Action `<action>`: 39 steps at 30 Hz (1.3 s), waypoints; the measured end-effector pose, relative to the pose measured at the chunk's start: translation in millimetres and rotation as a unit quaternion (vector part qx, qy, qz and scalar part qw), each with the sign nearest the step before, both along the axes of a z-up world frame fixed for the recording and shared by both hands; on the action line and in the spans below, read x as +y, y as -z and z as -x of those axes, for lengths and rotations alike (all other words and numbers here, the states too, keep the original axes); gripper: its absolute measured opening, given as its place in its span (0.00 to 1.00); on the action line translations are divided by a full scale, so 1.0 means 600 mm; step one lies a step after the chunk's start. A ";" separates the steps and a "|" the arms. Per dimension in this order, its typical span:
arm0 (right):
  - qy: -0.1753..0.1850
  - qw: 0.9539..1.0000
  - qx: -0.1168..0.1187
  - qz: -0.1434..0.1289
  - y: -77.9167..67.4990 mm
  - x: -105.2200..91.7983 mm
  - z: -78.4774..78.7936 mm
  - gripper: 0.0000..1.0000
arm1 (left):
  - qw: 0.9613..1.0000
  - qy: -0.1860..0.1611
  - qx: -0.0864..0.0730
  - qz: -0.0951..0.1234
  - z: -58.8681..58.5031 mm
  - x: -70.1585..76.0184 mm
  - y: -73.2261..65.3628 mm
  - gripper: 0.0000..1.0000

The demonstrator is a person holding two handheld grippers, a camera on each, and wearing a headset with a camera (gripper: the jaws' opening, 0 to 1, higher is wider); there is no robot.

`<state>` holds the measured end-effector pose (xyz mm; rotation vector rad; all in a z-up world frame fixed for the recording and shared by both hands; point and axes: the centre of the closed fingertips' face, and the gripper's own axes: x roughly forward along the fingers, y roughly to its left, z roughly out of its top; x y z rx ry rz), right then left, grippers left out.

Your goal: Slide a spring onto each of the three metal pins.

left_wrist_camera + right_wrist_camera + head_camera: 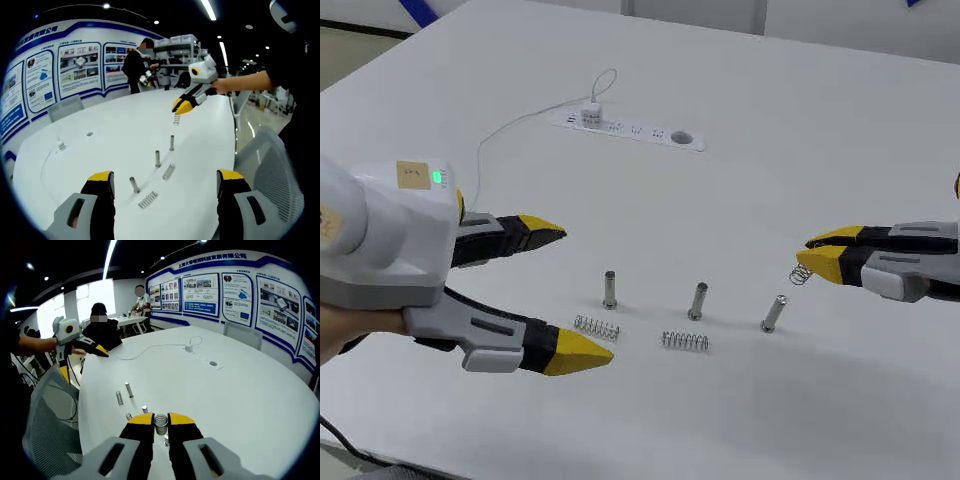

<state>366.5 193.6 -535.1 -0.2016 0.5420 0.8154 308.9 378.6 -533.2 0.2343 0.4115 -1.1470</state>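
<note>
Three metal pins stand upright in a row on the white table [770, 180]: left pin [610, 289], middle pin [698, 300], right pin [774, 312]. All are short, silvery and bare.

Two springs lie flat on the near side of the row. One loose spring [597, 327] lies just in front of the left pin, the second loose spring [685, 341] just in front of the middle pin. Both are small, bright wire coils.

We see the third spring [801, 273] pinched between the yellow tips of the right gripper [807, 252], jaws narrow on it. In the right gripper view it faces us end-on as an open ring. It sits close to the right pin, not on it.

The left gripper [585, 292] has its jaws spread wide and holds nothing, at the left end of the row.

Farther back we note a white power strip [630, 130] with a thin white cable [510, 125].
</note>
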 end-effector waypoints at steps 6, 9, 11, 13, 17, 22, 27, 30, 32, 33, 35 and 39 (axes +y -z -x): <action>0.014 1.000 0.018 -0.002 0.023 -0.003 -0.008 0.10 | 1.000 -0.003 0.007 -0.005 -0.004 0.005 0.007 0.88; 0.014 1.000 0.022 0.004 0.035 -0.002 -0.013 0.10 | 1.000 -0.008 0.011 0.001 -0.007 0.007 0.007 0.88; 0.011 1.000 0.027 0.006 0.040 0.000 -0.016 0.10 | 1.000 -0.010 0.010 0.000 -0.010 0.010 0.009 0.88; 0.010 0.999 0.030 0.017 0.047 -0.002 -0.017 0.10 | 1.000 -0.013 0.011 -0.001 -0.011 0.013 0.011 0.88; 0.006 0.999 0.033 0.031 0.059 -0.001 -0.018 0.11 | 1.000 -0.020 0.014 0.002 -0.012 0.018 0.014 0.88; 0.005 0.999 0.034 0.028 0.059 0.003 -0.018 0.11 | 0.999 -0.027 0.019 0.009 -0.009 0.020 0.012 0.88; 0.007 0.999 0.041 0.030 0.066 0.001 -0.017 0.11 | 0.999 -0.027 0.019 0.008 -0.006 0.020 0.010 0.88; 0.011 0.999 0.043 0.031 0.071 -0.001 -0.016 0.11 | 0.999 -0.030 0.019 0.009 -0.008 0.022 0.010 0.88; 0.012 0.998 0.045 0.031 0.075 -0.001 -0.016 0.11 | 0.999 -0.032 0.020 0.010 -0.008 0.024 0.011 0.89; 0.013 0.998 0.044 0.031 0.076 0.000 -0.016 0.11 | 0.999 -0.033 0.021 0.010 -0.009 0.025 0.012 0.89; 0.014 0.998 0.046 0.032 0.082 0.001 -0.018 0.11 | 0.999 -0.035 0.024 0.009 -0.010 0.027 0.015 0.89; 0.015 0.998 0.048 0.037 0.091 0.000 -0.018 0.11 | 0.999 -0.040 0.023 0.010 -0.014 0.029 0.013 0.91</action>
